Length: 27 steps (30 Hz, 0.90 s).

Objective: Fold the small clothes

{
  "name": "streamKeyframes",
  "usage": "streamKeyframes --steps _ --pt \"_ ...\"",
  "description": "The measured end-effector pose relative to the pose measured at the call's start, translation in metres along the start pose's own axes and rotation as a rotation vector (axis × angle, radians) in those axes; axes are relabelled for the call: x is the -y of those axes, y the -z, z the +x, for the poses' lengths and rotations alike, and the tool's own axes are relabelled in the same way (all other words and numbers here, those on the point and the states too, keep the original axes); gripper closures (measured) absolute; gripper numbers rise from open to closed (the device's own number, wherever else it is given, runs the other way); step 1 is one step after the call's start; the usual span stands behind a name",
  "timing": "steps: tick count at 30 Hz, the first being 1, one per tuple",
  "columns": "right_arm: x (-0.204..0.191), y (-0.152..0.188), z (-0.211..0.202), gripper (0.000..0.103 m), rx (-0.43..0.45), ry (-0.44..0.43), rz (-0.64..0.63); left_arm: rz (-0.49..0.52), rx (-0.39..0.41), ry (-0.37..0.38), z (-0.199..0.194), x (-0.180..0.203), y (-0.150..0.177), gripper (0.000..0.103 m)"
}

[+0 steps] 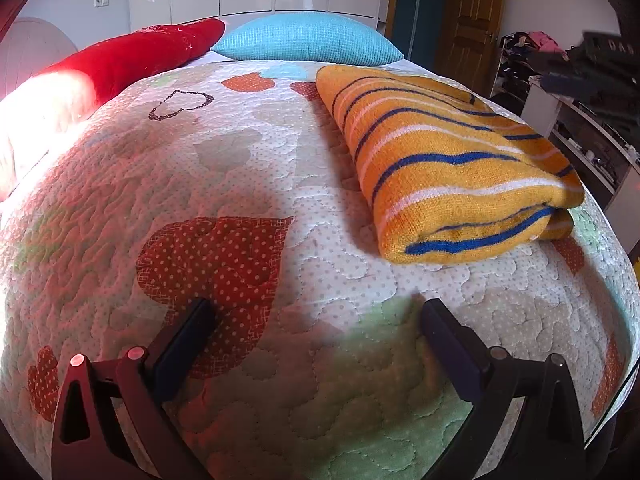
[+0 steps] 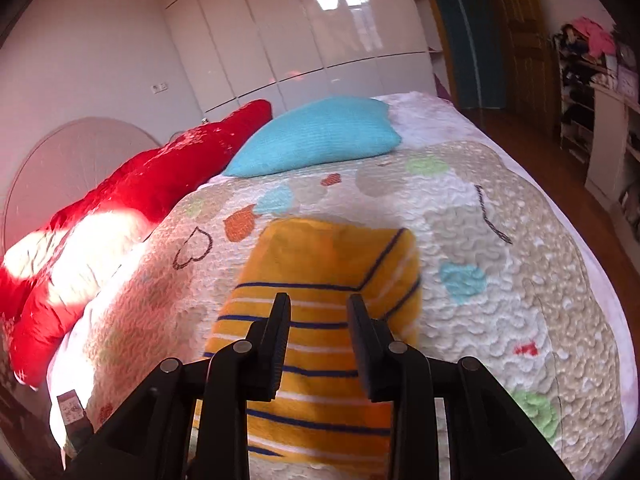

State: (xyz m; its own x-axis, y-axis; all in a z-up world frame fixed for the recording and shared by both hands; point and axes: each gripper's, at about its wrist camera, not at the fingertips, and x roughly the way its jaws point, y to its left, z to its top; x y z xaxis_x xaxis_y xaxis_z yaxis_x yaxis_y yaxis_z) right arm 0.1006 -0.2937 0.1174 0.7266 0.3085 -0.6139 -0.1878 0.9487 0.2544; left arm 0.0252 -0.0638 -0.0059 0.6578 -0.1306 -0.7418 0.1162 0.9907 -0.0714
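Observation:
A folded orange cloth (image 1: 440, 160) with blue and white stripes lies on the quilted bed cover (image 1: 248, 168), right of centre in the left wrist view. My left gripper (image 1: 316, 304) hovers over the cover in front and to the left of it, jaws wide open with nothing between them. In the right wrist view the same cloth (image 2: 320, 256) lies below and ahead of my right gripper (image 2: 318, 300). Its jaws stand a narrow gap apart, and only the cloth underneath shows through; nothing is pinched.
A red cushion (image 1: 132, 56) and a blue pillow (image 1: 308, 38) lie at the head of the bed. White wardrobe doors (image 2: 320, 40) stand behind. Cluttered shelves (image 2: 600, 100) and wooden floor (image 2: 540, 152) lie beyond the bed's right edge. A dark blurred object (image 1: 592, 64) hangs upper right.

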Motion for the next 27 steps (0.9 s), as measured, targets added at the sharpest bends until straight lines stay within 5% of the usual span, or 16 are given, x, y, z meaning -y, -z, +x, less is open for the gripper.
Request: streamKeyframes --steps 4,9,20,27 --pt "-0.052 -0.011 0.071 0.089 -0.103 -0.022 -0.119 -0.002 0.003 0.006 -0.001 -0.001 0.001 0.0" --pt "-0.071 0.012 0.138 0.09 -0.199 0.092 -0.166 -0.009 0.007 0.021 -0.002 -0.003 0.001 0.0" --pt "-0.04 0.112 0.029 0.09 -0.194 -0.093 -0.018 -0.026 0.019 0.045 -0.006 -0.005 0.002 0.0" --pt "-0.048 0.068 0.003 0.09 -0.076 -0.085 -0.042 -0.021 0.016 0.036 -0.006 -0.004 0.001 0.0"
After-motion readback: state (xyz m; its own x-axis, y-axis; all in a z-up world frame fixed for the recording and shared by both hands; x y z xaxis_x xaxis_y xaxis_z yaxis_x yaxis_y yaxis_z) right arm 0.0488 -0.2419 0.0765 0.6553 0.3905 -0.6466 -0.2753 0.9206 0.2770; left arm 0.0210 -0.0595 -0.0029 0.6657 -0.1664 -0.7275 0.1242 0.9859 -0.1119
